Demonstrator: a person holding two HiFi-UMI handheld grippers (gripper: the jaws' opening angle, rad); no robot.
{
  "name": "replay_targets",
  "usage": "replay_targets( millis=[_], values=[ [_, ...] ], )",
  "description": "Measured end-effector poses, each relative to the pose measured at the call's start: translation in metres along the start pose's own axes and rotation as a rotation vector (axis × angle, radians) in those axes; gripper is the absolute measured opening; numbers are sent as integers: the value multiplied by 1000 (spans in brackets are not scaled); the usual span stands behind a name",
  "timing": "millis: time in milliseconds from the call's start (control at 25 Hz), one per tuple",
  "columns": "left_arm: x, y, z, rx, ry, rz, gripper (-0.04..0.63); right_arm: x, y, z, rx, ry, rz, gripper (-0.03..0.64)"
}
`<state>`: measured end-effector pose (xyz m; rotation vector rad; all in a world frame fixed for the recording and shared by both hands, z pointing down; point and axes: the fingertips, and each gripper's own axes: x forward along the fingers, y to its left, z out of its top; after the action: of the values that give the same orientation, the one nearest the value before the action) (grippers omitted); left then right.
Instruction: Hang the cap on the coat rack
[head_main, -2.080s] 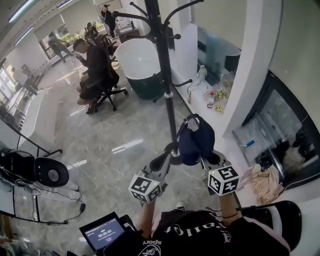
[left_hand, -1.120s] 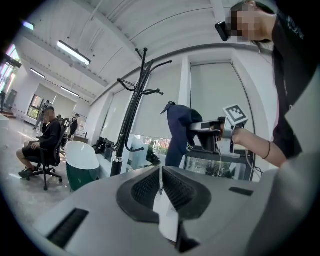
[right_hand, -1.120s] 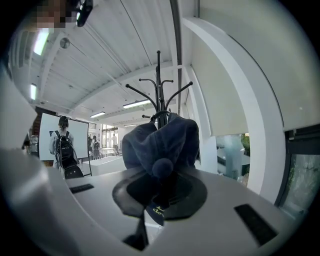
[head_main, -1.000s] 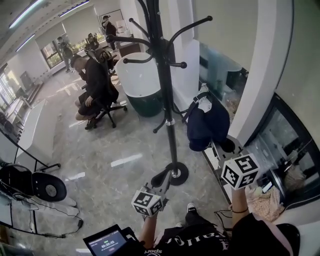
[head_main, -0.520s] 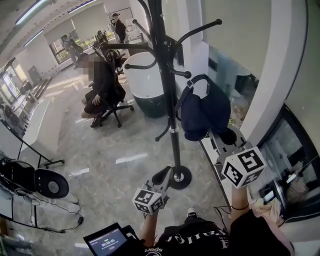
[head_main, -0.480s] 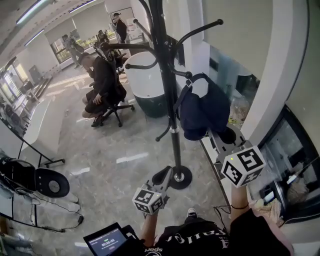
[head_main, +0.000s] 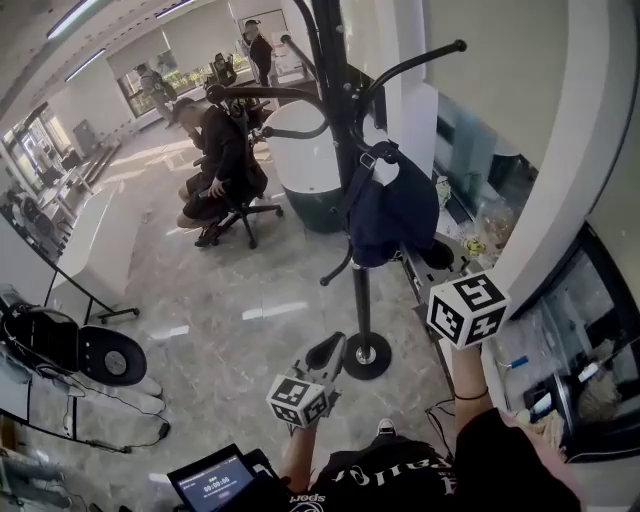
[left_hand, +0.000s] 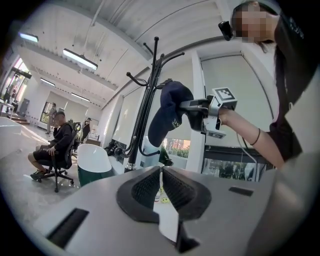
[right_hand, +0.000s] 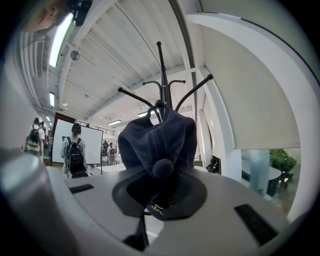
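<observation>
A navy cap (head_main: 392, 205) hangs from my right gripper (head_main: 420, 262), which is shut on the cap's lower edge. The cap's strap end lies up against the pole of the black coat rack (head_main: 347, 120), beside a curved hook; I cannot tell whether it is over the hook. In the right gripper view the cap (right_hand: 159, 142) fills the jaws, and the rack's upper hooks (right_hand: 162, 80) rise right behind it. The left gripper (head_main: 326, 352) hangs low near the rack's round base (head_main: 367, 356), shut and empty. From the left gripper view, cap (left_hand: 168, 111) and rack (left_hand: 146, 100) stand above it.
A person sits on an office chair (head_main: 222, 165) behind the rack, next to a white and green tub (head_main: 303, 150). A white pillar (head_main: 545, 170) and glass cabinets stand close on the right. A tablet (head_main: 207, 480) is at the bottom, black gear (head_main: 95, 355) lies left.
The right gripper has lifted the cap from low beside the rack and carried it left, up against the pole and its hooks. The left gripper has stayed low.
</observation>
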<state>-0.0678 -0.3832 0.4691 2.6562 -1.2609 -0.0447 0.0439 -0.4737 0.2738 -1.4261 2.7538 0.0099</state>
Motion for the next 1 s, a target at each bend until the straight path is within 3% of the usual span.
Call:
replay_targets(
  millis=[520,880,960,1000],
  values=[
    [8,8,-1,-1,5,32,6,67,-12,-36,11,102,47,32],
    [0,6,-3,-2,6,40,6,62,-13,-34,-13,50,3,39],
    [-3,5,-4,-1,7,38,6,55,-11,-32,-9,46,4,86],
    [-5,5,-4,0,6,37,6,52,-10,-31,-7,43,3,160]
  ],
)
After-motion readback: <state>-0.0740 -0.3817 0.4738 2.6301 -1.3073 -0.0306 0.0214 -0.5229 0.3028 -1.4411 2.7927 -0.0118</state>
